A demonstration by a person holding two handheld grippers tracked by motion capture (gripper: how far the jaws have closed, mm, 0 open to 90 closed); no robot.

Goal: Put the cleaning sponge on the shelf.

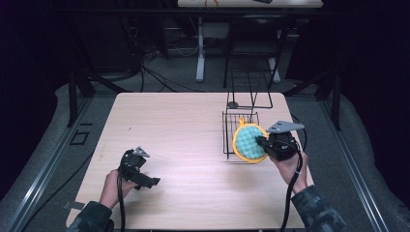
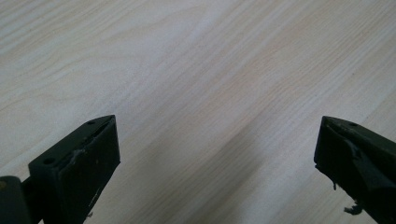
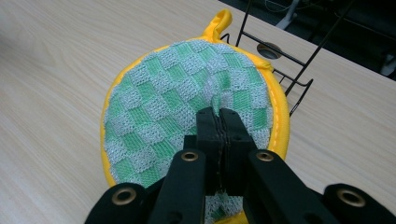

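A round pot holder, green-and-white checked with a yellow rim and loop, hangs in my right gripper, which is shut on its edge. In the right gripper view the two black jaws pinch the checked cloth, lifted above the table beside a black wire rack. In the high view the pot holder is in front of the wire rack. My left gripper rests low at the table's front left, open, with bare wood between its fingers.
The wooden table has free room across its left and middle. The black wire rack stands at the right rear. Behind the table are cables and legs of another desk. Dark floor rails run along both sides.
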